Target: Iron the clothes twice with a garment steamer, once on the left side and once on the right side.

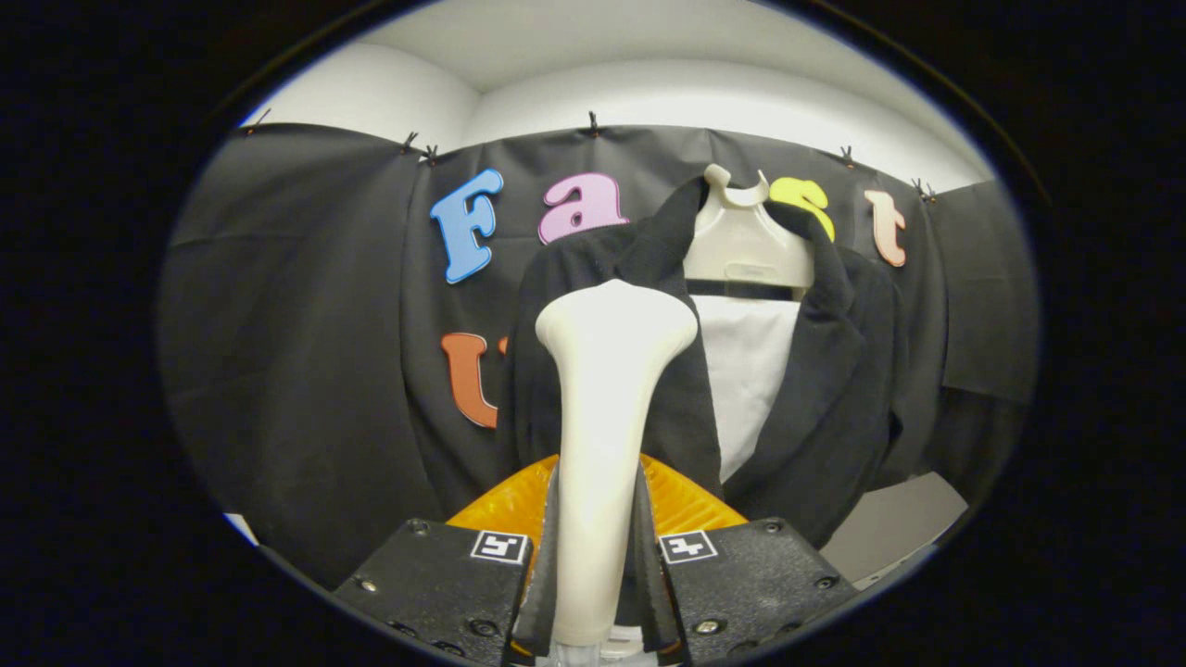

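My gripper [596,547] is shut on the handle of a cream-white garment steamer [607,389], both fingers [547,556] pressing its narrow shaft. The steamer rises upright from between the fingers, its wide head at the top. Just beyond the head hangs a black jacket [834,389], open at the front over a white form [746,361]. It hangs on a cream stand [741,241] against the booth wall. The steamer head stands in front of the jacket's left front panel [547,389], near the shoulder; whether it touches the cloth I cannot tell.
An orange ribbed part [686,500] of the gripper shows behind the fingers. A pale surface [894,523] lies below the jacket's right hem. Black cloth wall [296,371] runs behind and to both sides of the jacket.
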